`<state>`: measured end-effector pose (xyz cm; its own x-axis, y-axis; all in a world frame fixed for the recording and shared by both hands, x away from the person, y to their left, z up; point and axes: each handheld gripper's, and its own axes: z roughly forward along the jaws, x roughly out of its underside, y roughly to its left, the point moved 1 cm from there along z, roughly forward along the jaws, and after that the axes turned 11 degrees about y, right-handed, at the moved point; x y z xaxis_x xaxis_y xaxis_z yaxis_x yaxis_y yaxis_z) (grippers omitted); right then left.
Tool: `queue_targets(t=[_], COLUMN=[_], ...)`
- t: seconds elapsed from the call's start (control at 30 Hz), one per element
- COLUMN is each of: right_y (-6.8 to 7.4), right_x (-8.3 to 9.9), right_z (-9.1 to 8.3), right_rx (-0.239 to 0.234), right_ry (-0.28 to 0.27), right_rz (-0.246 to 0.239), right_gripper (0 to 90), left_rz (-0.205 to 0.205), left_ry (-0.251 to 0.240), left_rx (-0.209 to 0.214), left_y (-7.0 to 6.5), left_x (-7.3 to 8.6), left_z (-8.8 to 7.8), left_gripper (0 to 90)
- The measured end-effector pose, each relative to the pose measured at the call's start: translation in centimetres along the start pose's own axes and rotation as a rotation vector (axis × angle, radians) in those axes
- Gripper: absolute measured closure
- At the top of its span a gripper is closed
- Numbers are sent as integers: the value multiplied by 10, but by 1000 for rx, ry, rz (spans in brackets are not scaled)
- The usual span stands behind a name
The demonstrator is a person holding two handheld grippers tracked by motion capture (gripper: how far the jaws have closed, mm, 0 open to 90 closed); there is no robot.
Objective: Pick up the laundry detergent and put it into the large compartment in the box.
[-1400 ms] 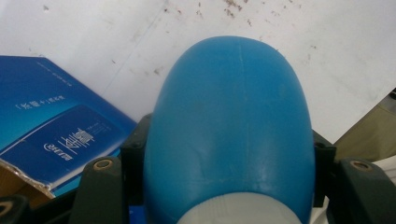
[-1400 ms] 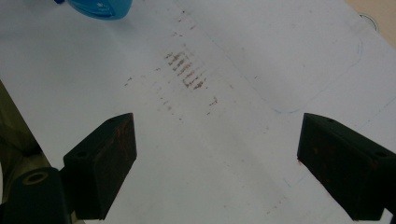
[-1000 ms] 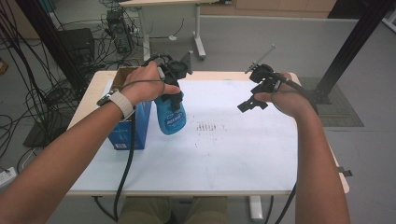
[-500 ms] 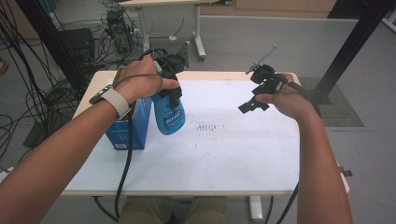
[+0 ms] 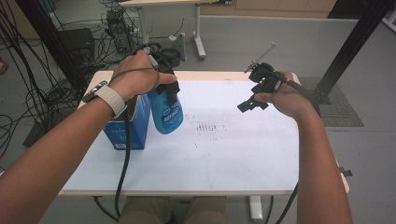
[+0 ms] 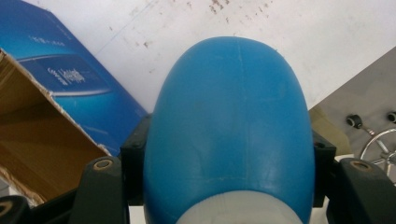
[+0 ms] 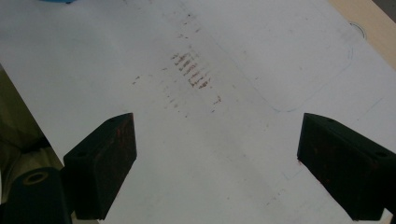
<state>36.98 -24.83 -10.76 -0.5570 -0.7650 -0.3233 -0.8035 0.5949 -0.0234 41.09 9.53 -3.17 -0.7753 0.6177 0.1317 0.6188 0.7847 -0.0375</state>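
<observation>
A blue spray bottle (image 5: pixel 166 113) hangs above the white table (image 5: pixel 224 154), beside an open blue cardboard box (image 5: pixel 126 126). My left gripper (image 5: pixel 161 84) is shut on the bottle's upper part; in the left gripper view the bottle's rounded body (image 6: pixel 231 126) sits squeezed between both jaws, with the box (image 6: pixel 56 107) at the left. Over the right half of the table my right gripper (image 5: pixel 254 95) is held open and empty. Its fingers (image 7: pixel 100 163) stand far apart above bare table top (image 7: pixel 233 154).
Brown rubbed stains (image 5: pixel 205 127) mark the table's middle. Cables (image 5: pixel 28 107) and equipment lie on the floor at the left. A second desk's legs (image 5: pixel 198 32) stand beyond the far edge. A black post (image 5: pixel 355 37) rises at the right.
The left gripper has lifted the spray bottle higher and shifted it slightly left, toward the box. The right gripper has stayed where it was, open.
</observation>
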Motion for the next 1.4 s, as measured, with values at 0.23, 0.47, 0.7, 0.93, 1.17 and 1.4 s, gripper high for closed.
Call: queue_targets(t=[0.23,0.47,0.7,0.93,1.17,1.4], right_y=[1,2,3,4,4,3], right_x=[0,-2,-5,-7,-9,-7], right_z=[0,-1,-1,-2,-3,-3], right_rx=[0,1,3,5,5,4], right_ry=[2,0,4,2,1,-4], right_rz=[-3,-11,-15,-21,-26,-22], right_gripper=[117,117,117,117,117,117], left_rz=[-29,-60,-85,-114,-136,-177], left_ry=[0,-4,-2,0,-5,-11], left_rx=[-16,-10,-8,-10,15,26], left_y=[-2,2,7,8,12,17], left_x=[7,12,17,20,24,28], left_z=[-15,-25,-35,-44,-51,-62], left_gripper=[385,385,385,385,385,384])
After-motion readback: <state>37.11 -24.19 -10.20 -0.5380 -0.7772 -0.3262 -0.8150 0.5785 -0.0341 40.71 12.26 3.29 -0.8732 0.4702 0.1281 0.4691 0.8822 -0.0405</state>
